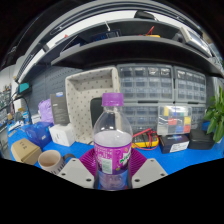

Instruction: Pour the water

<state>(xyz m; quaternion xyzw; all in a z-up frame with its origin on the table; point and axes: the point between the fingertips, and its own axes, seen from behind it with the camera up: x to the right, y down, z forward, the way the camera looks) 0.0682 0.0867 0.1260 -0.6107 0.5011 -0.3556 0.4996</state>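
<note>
Clamped upright between the fingers (pixel 112 172), by its labelled waist: a clear bottle (pixel 112 140), purple cap on, presumably so held for carrying and tipping. Left of the bottle, low on the blue counter (pixel 185 155), an open paper cup (pixel 49 160), the likely target. Behind the bottle, a pegboard stand (pixel 92 95), a striped wall and shelving overhead.

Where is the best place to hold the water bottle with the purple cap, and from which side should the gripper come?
Grip the bottle around its labelled middle, coming in level from the front, as the gripper is placed now. The bottle stands upright between the fingers, and its round, straight body there probably gives both pads an even seat.
</note>
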